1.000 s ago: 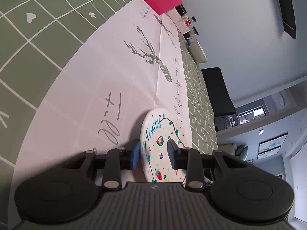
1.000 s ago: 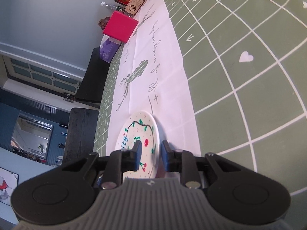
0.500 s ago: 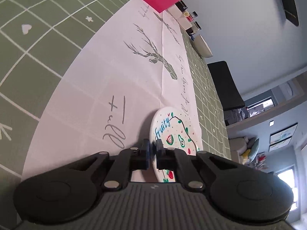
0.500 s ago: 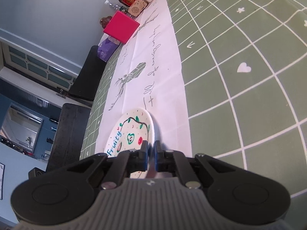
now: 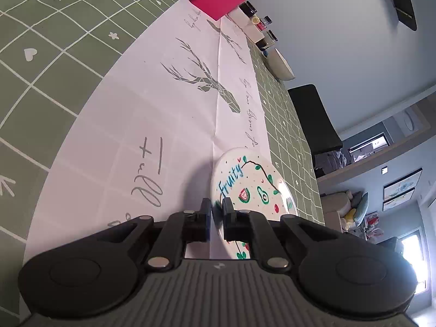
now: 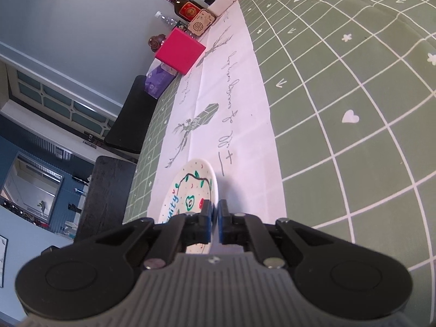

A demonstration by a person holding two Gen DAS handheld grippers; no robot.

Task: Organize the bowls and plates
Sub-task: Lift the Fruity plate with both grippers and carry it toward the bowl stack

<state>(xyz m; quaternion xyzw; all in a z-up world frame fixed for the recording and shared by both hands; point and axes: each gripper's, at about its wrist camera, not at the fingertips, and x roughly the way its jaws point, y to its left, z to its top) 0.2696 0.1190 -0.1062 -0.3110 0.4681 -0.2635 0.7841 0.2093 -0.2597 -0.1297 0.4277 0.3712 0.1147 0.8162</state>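
A white plate [image 5: 253, 188] printed with "Fruity" and small fruits sits over the white table runner [image 5: 152, 114]. My left gripper [image 5: 216, 209] is shut on the plate's rim on one side. My right gripper [image 6: 214, 212] is shut on the same plate [image 6: 190, 188] at its opposite rim. The plate looks slightly raised above the runner, with a shadow beneath it. A white bowl [image 5: 279, 64] stands at the far end of the table in the left wrist view.
The green checked tablecloth [image 6: 354, 109] flanks the runner. A pink box [image 6: 181, 51], a purple pack [image 6: 159, 79], a brown bottle [image 6: 188, 6], a small radio [image 6: 201, 23] and small jars [image 5: 261, 24] stand at the far end. Black chairs [image 6: 130, 117] stand along the table edge.
Both grippers closed from open onto the plate's opposite rims. The plate has lifted slightly off the runner and both views have pulled back a little.
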